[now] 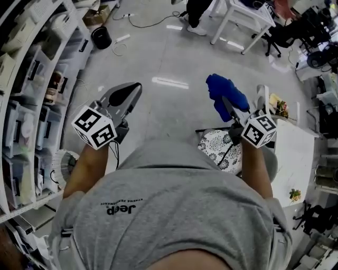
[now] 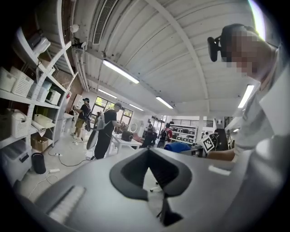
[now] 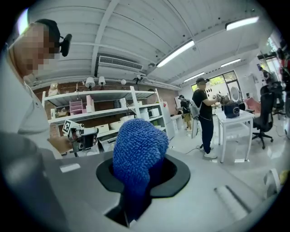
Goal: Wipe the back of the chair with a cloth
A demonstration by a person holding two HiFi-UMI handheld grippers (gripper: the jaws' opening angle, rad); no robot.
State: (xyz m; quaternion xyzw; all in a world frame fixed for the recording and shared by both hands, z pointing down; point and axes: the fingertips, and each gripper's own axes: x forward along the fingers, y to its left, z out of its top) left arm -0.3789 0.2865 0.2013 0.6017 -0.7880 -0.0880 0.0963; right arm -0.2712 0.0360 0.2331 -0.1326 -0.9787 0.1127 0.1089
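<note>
Pale floor [image 1: 158, 52] across the upper head view. White shelving [image 1: 31, 79] stacked with bins along 9 o'clock. Grey T-shirt [image 1: 169, 211] filling 6 o'clock. One white table [image 1: 248, 16] at 1 o'clock, one white worktop [image 1: 296, 153] at 3 o'clock. One black-and-white patterned seat [image 1: 216, 147] just right of centre, partly under the right forearm; no chair back told apart from it.

Two grippers, each with one marker cube, held out over the floor and well apart. Left gripper [image 1: 138, 85] at 10 o'clock of centre: jaws brought together at the tips, only the dark-lined hollow behind them open, nothing inside, touching nothing. Right gripper [image 1: 227, 105] at 2 o'clock of centre: jaws closed tight on the cloth.

One cloth [image 3: 136, 152], bright blue, nubbly like chenille microfibre, bunched into a rounded lump. Pinched at its lower end, bulging up and out past the jaw tips, above the patterned seat and apart from it.
</note>
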